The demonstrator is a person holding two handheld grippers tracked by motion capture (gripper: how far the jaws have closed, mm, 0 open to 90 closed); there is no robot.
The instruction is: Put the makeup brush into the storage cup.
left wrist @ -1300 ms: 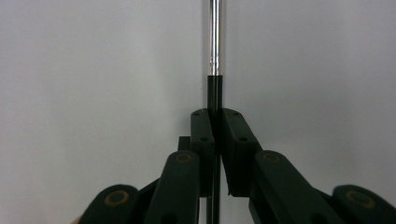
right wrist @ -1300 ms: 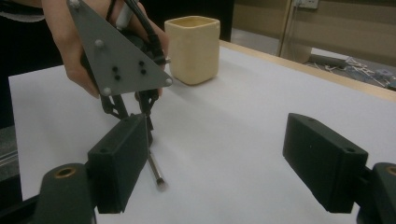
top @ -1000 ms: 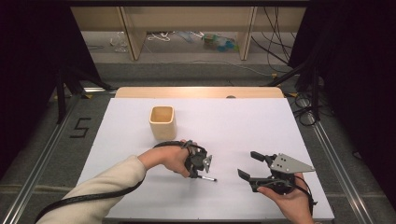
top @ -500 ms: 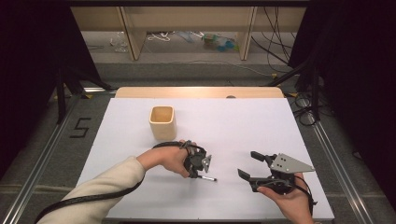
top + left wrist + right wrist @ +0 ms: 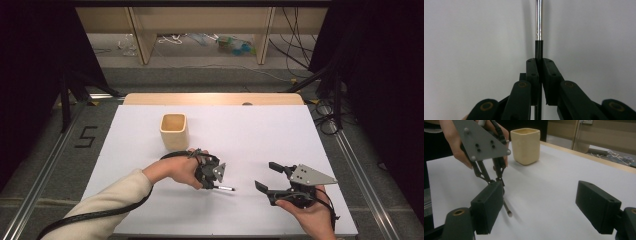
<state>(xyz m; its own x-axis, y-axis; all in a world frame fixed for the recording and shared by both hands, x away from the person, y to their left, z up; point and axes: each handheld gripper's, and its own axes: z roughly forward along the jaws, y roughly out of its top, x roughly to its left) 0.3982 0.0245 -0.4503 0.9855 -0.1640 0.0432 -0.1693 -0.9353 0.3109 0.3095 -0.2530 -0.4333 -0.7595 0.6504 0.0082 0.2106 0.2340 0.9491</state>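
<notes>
Cup [image 5: 174,131] serves as the landmark: cream-coloured, square-mouthed, it stands upright on the white table [image 5: 260,135], toward the far left of the sheet, with bare surface on every side of it. Nearer the person than the cup and a little to its right, the left gripper [image 5: 215,185] has its jaws pressed together on a thin pen [image 5: 224,188], gripping the black part of the barrel while the silver end sticks out past the jaw tips toward the right gripper; in the left gripper view the jaws [image 5: 539,72] meet on the dark shaft [image 5: 539,30] and the metal length runs on over plain white table. The pen's free end lies low, at or just above the surface; contact cannot be told. The right gripper [image 5: 272,176] sits well apart from the cup, farther right and nearer the table's front edge, its jaws spread wide with nothing between them; its own view [image 5: 549,207] looks between the two black pads at the left gripper [image 5: 499,181], the pen tip [image 5: 509,213] and the cup [image 5: 525,145] beyond. Nothing lies between the two grippers but bare table. Against the frames half a second and a second before, cup, pen, hands and both grippers show no visible shift.
</notes>
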